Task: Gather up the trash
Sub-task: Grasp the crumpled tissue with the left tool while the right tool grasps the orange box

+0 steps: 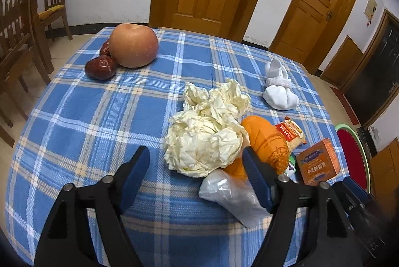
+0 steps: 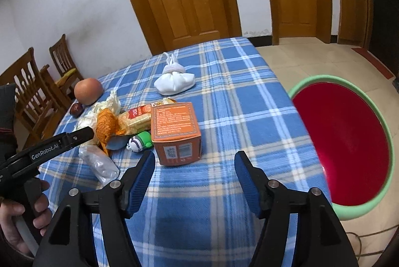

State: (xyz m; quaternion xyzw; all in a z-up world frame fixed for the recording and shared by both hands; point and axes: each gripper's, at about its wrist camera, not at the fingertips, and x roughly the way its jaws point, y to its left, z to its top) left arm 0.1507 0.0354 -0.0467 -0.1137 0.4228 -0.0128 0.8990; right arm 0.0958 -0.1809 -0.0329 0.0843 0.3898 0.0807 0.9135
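Observation:
A heap of trash lies on the blue plaid tablecloth (image 1: 99, 117): crumpled cream tissue (image 1: 207, 140), an orange wrapper (image 1: 266, 140), a yellow snack packet (image 1: 291, 133), a clear plastic wrapper (image 1: 232, 194) and an orange box (image 1: 319, 162). My left gripper (image 1: 197, 162) is open and empty, its jaws either side of the tissue and plastic wrapper. My right gripper (image 2: 194, 162) is open and empty just in front of the orange box (image 2: 174, 132). A red basin with a green rim (image 2: 344, 142) stands off the table's right edge.
An apple (image 1: 134, 45) and two red dates (image 1: 99, 66) sit at the far left. A white knotted cloth bundle (image 1: 279, 87) lies at the back right. A small green and white toy (image 2: 141, 141) lies beside the box. Wooden chairs (image 1: 20, 25) stand left of the table.

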